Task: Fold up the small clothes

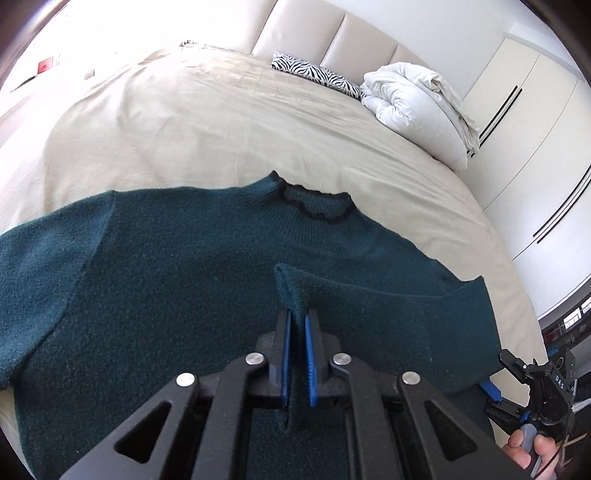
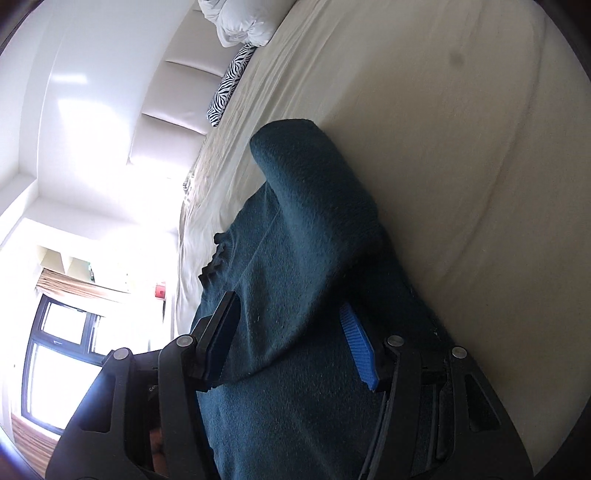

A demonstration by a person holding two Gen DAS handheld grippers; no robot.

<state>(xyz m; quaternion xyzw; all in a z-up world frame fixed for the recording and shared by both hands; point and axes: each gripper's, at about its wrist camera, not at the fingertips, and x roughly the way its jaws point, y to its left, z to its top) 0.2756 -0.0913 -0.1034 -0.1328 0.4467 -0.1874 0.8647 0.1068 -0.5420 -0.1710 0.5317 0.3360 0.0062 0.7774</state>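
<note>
A dark teal knit sweater [image 1: 147,277] lies flat on the beige bed sheet [image 1: 221,122], its frilled collar [image 1: 314,206] pointing away from me. My left gripper [image 1: 295,321] is shut on a raised fold of the sweater's right sleeve, pinched upright between the blue pads. In the right wrist view, my right gripper [image 2: 288,302] is rolled on its side at the sweater's [image 2: 295,240] edge. It is open, with teal cloth lying between the spread fingers and no pad visibly pressing. It also shows as the right gripper [image 1: 498,374] at the lower right, held by a hand [image 1: 524,450].
A bundled white duvet [image 1: 413,107] and a zebra-print pillow [image 1: 317,74] lie at the head of the bed by the padded headboard [image 1: 332,33]. White wardrobe doors [image 1: 535,147] stand to the right. A window [image 2: 59,350] is beyond the bed.
</note>
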